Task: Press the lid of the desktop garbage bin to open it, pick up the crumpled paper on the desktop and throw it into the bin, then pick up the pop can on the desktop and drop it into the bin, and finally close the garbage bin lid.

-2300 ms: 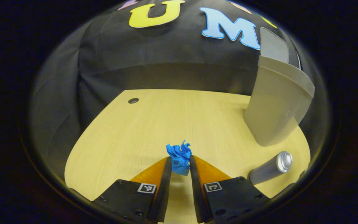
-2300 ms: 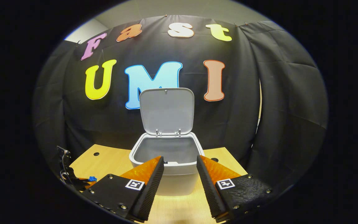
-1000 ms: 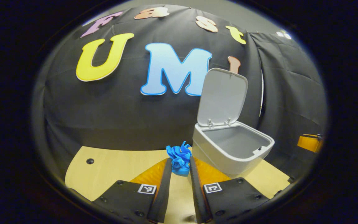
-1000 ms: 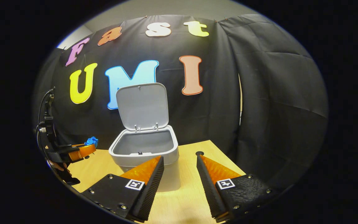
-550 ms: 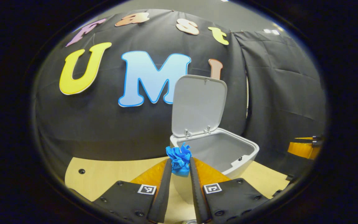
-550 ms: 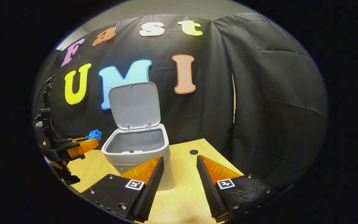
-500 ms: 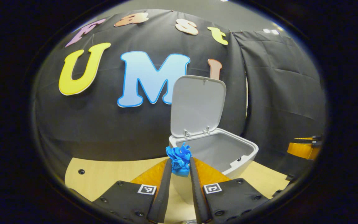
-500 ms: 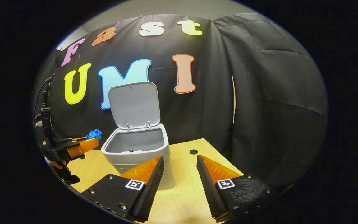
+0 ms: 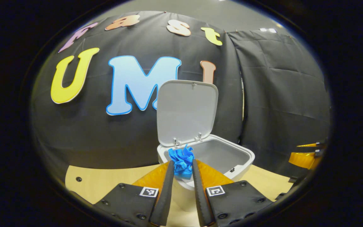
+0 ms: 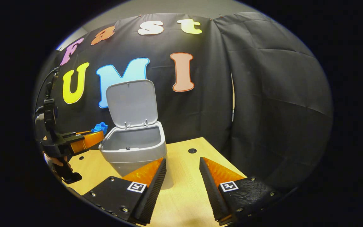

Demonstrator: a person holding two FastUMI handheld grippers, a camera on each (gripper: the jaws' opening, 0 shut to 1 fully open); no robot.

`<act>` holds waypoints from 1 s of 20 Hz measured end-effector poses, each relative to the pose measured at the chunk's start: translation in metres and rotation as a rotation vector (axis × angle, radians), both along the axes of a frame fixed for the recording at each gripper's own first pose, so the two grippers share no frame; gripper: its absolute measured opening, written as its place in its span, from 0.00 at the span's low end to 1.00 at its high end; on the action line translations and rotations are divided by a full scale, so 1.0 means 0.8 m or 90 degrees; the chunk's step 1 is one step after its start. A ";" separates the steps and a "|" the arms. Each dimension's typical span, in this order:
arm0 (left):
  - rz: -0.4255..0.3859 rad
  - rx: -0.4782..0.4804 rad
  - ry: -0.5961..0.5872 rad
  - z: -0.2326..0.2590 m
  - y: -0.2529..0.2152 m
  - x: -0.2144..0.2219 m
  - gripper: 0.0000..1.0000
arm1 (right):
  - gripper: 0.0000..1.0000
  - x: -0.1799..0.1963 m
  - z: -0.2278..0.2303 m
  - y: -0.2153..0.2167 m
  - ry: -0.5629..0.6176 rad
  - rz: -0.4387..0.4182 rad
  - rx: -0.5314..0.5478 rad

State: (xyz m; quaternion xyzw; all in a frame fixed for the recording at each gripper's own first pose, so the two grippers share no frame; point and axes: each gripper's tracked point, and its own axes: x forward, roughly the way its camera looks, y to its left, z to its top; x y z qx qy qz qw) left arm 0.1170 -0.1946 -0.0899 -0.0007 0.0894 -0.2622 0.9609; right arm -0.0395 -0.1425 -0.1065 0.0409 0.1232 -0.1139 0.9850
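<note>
The left gripper (image 9: 181,164) is hovering level at the bin's (image 9: 241,159) near rim, its 2 fingers clenching the crumpled paper (image 9: 181,160). The paper is looking bright blue and spiky, just above the bin's left edge. The lid (image 9: 186,112) is standing upright behind the bin's grey opening. The right gripper (image 10: 181,164) is waiting with jaws spread, holding nothing, beside the bin above the table (image 10: 184,195). The bin's base is being hidden behind the left fingers.

Bin (image 10: 134,148) on surface (image 10: 181,195), lid (image 10: 132,102) upright behind opening. Crumpled paper (image 9: 181,160) between left gripper (image 9: 181,165) fingers, at bin's left rim. Right gripper (image 10: 181,167) right of bin.
</note>
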 end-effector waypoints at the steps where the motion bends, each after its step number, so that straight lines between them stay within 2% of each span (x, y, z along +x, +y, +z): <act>1: -0.002 0.000 0.000 0.000 -0.004 0.001 0.41 | 0.70 -0.003 0.001 -0.003 0.000 -0.005 0.000; 6: -0.001 0.000 0.006 -0.005 -0.015 0.005 0.76 | 0.70 -0.017 -0.004 -0.020 0.005 -0.030 0.003; 12: 0.011 0.003 0.002 -0.002 -0.006 0.007 0.78 | 0.70 -0.020 -0.011 -0.016 0.010 -0.026 0.009; 20: 0.064 0.002 -0.003 0.008 0.047 0.008 0.77 | 0.70 -0.002 -0.018 0.044 0.017 0.052 0.012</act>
